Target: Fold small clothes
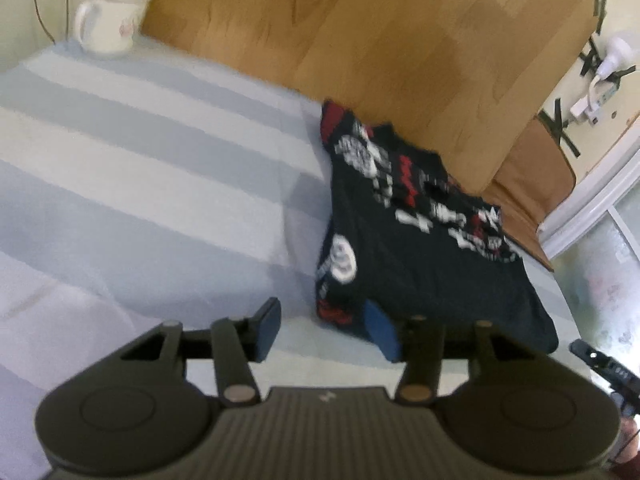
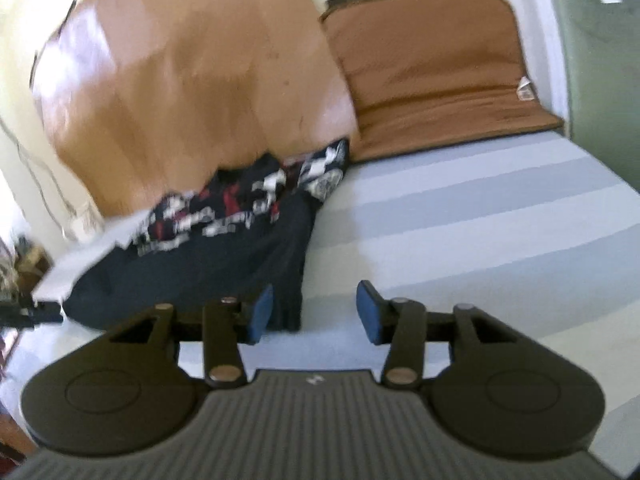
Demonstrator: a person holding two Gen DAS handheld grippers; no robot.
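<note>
A dark printed T-shirt [image 1: 424, 240] lies on the blue-and-white striped bedsheet [image 1: 140, 152], up against the wooden headboard [image 1: 340, 32], with a brown cushion [image 2: 436, 68] propped just beside that board. Both views are motion-blurred, so fine edges are hard to read. The shirt looks like a compact, roughly rectangular bundle, print side up, white and red graphics across the far half, plain dark cloth at the near hem; whether the sleeves are tucked under cannot be told. Left gripper [image 1: 326, 330]: jaws spread wide, nothing between them, right pad at the shirt's near-left corner, left pad over bare sheet. Right gripper [image 2: 316, 312]: also released and empty, its left pad at the shirt's near-right corner, the other pad over the sheet. Contact with the cloth cannot be told in either view. Judgement: the garment appears partly folded at least, narrowed into a block, yet no grasp is held now; both tools sit at the near hem corners, which suits either a further fold toward the headboard or a final check. No other clothes show. A white kettle [image 1: 110, 20] stands at the sheet's far corner, well apart.
</note>
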